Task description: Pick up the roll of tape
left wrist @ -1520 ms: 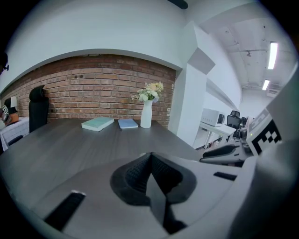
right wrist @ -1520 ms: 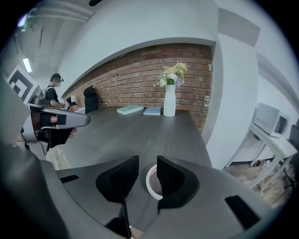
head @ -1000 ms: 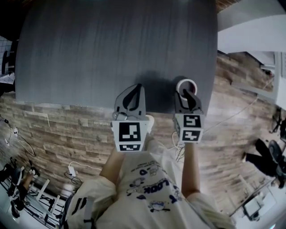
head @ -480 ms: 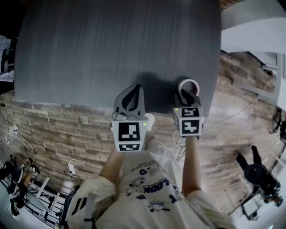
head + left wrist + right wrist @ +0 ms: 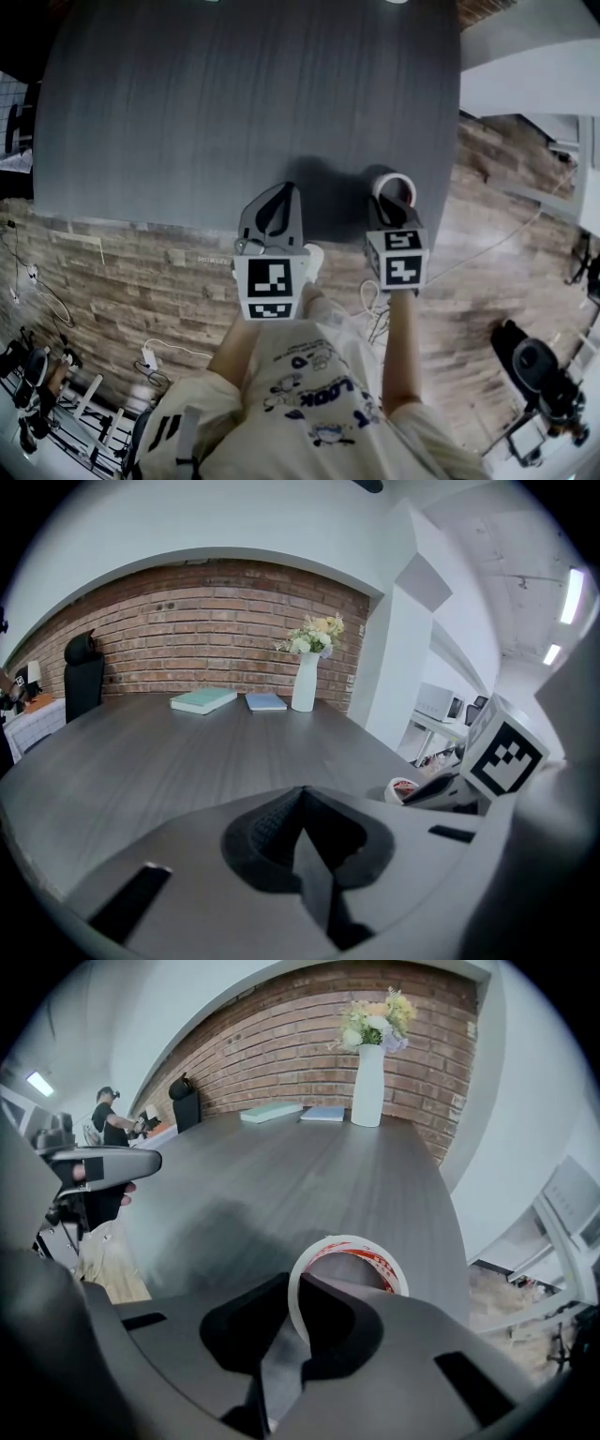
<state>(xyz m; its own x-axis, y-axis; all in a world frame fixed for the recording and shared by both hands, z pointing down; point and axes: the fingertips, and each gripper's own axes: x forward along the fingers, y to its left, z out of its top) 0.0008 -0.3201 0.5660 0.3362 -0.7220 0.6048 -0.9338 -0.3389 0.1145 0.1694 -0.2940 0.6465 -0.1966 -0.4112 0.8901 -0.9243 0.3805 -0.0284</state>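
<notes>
The right tool (image 5: 391,204) is clamped on the roll of tape (image 5: 406,180), which sits in the right of the middle of the head view, over the near right corner of the dark grey table (image 5: 234,103). In the right gripper view the right tool (image 5: 292,1285) has one jaw inside the ring and the other outside, pressed together on the near wall of the roll of tape (image 5: 349,1239). The roll stands tilted, white with red print on its inner face, at lower centre of that frame. I cannot tell whether it touches the table (image 5: 281,1171) or is just clear of it.

The left tool (image 5: 286,193) is beside it, just left of centre in the head view, over the table's near edge, with its jaws closed on nothing. In the left gripper view the left tool (image 5: 301,794) shows both jaws meeting at a point at lower centre, and the roll of tape (image 5: 403,787) appears at middle right against the right tool (image 5: 441,792).

At the far end of the table (image 5: 141,752) stand a white vase (image 5: 303,682) of flowers (image 5: 315,635) and two flat books (image 5: 203,700) before a brick wall (image 5: 187,635)
</notes>
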